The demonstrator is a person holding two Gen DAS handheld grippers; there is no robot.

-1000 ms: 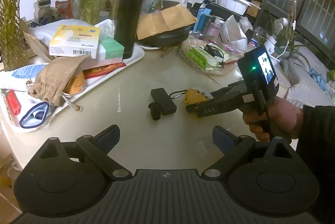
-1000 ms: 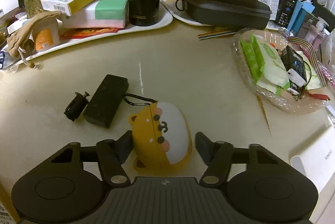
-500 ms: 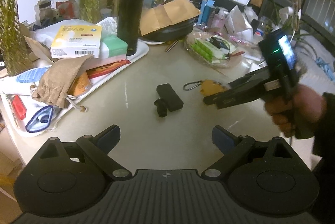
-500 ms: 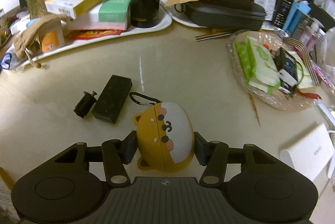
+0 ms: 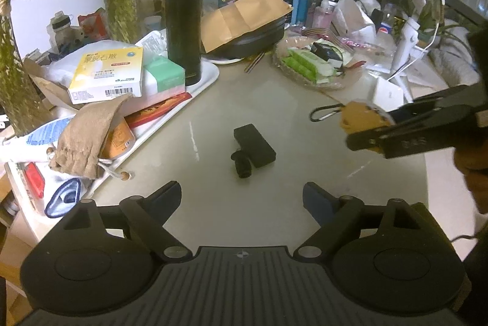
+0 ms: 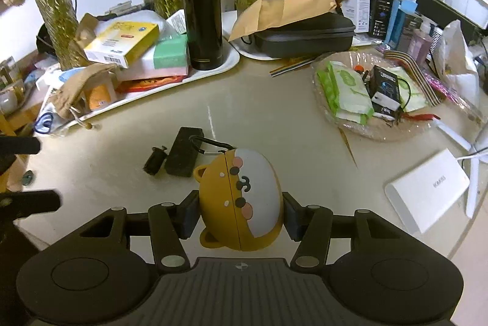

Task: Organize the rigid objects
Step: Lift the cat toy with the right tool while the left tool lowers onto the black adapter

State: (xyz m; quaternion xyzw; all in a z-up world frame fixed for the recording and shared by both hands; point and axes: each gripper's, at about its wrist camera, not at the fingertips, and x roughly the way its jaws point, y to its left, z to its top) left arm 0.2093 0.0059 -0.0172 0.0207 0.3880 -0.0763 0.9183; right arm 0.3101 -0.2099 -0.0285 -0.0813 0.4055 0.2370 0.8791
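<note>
My right gripper (image 6: 239,216) is shut on an orange and white bear-face case (image 6: 241,198) with a black carabiner (image 6: 210,144), held above the table. It also shows in the left wrist view (image 5: 363,118) at the right, off the surface. A flat black box (image 5: 254,141) and a small black cylinder (image 5: 241,166) lie side by side mid-table; they also show in the right wrist view, the box (image 6: 183,155) and the cylinder (image 6: 155,161). My left gripper (image 5: 241,198) is open and empty, just short of them.
A white tray (image 5: 210,76) at the left holds a black flask (image 5: 183,18), medicine boxes and a beige pouch (image 5: 88,130). A clear dish of packets (image 6: 375,100) and a white box (image 6: 427,188) sit right. A black case (image 6: 305,33) and vases stand behind.
My right gripper closed on the bear-face case, lifted it off the table and drew it back to the right. The left gripper stayed open and rose slightly.
</note>
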